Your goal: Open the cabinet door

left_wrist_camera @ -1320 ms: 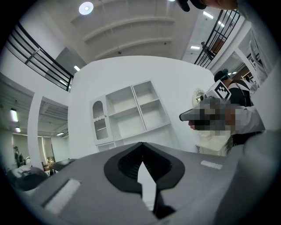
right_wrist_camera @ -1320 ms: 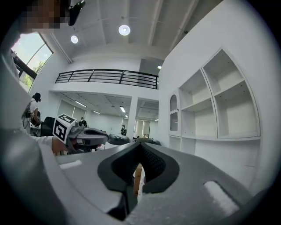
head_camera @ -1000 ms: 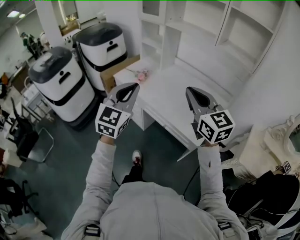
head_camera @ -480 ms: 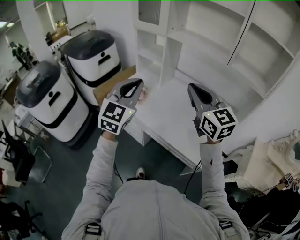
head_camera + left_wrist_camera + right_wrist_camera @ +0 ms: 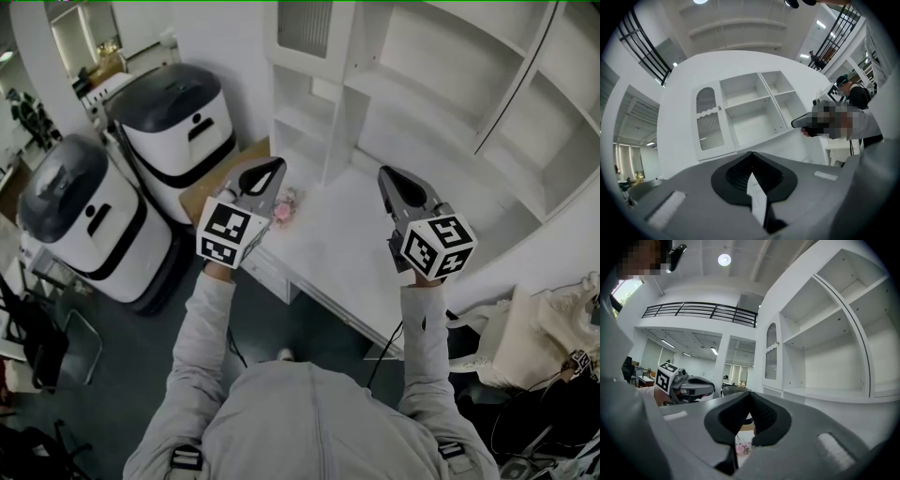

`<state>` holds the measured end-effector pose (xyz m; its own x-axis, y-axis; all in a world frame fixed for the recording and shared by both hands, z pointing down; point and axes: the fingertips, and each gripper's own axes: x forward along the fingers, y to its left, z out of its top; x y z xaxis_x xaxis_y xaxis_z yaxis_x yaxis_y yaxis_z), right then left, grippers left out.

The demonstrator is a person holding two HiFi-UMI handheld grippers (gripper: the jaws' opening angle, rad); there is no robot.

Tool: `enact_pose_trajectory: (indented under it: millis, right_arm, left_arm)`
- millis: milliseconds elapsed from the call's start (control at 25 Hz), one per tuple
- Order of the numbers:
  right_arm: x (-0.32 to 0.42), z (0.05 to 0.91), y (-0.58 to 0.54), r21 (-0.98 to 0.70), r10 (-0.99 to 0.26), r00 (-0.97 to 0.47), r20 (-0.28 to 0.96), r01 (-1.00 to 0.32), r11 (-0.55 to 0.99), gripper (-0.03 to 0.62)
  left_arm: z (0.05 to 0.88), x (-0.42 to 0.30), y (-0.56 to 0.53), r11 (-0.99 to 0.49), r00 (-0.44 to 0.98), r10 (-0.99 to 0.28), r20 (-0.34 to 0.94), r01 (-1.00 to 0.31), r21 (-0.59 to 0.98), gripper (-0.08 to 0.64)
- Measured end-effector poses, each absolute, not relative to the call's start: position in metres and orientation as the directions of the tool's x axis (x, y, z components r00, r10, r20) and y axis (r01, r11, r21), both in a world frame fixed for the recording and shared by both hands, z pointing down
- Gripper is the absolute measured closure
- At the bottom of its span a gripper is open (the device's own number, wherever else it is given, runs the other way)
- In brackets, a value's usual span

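The cabinet door [image 5: 305, 23] is a narrow white door with a ribbed glass panel, closed, at the upper left of a white shelf unit [image 5: 441, 84]. It also shows in the left gripper view [image 5: 708, 119] and the right gripper view [image 5: 772, 352]. My left gripper [image 5: 275, 166] is held level over the left end of the white desk [image 5: 347, 253], shut and empty, well short of the door. My right gripper [image 5: 385, 174] hangs over the desk's middle, shut and empty too. Seen from its own camera, the left gripper [image 5: 751, 154] has its jaws together, as does the right gripper [image 5: 750, 393].
A small pink flower bunch [image 5: 283, 208] lies on the desk by the left gripper. Two white-and-grey machines [image 5: 173, 112] [image 5: 80, 220] and a cardboard box [image 5: 202, 192] stand left of the desk. A chair [image 5: 37, 328] is at far left, bags [image 5: 544, 337] at right.
Both grippers have moved forward together, out over the desk toward the shelf unit, and the person has stepped closer. Both pairs of jaws have stayed shut.
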<state>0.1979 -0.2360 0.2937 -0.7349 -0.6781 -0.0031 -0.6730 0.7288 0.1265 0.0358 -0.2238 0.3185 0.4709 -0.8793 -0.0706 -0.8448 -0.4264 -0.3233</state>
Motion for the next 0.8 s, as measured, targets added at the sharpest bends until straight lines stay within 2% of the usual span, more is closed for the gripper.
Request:
enact_pose_trajectory:
  millis: [520,800]
  right_arm:
    - [0.171,0.291,-0.296,0.157,-0.742,-0.67,-0.002,-0.733,0.662,0.591]
    - [0.167,0.28,-0.334,0.164,-0.735,-0.678,-0.013,-0.727,0.667,0.591]
  left_arm:
    - [0.311,0.005,-0.29,-0.449,0.498,-0.863,-0.088,-0.834,-0.322,0.541]
    - [0.303,0.0,-0.328,-0.436,0.486,-0.869,-0.094,-0.842,-0.316,0.541]
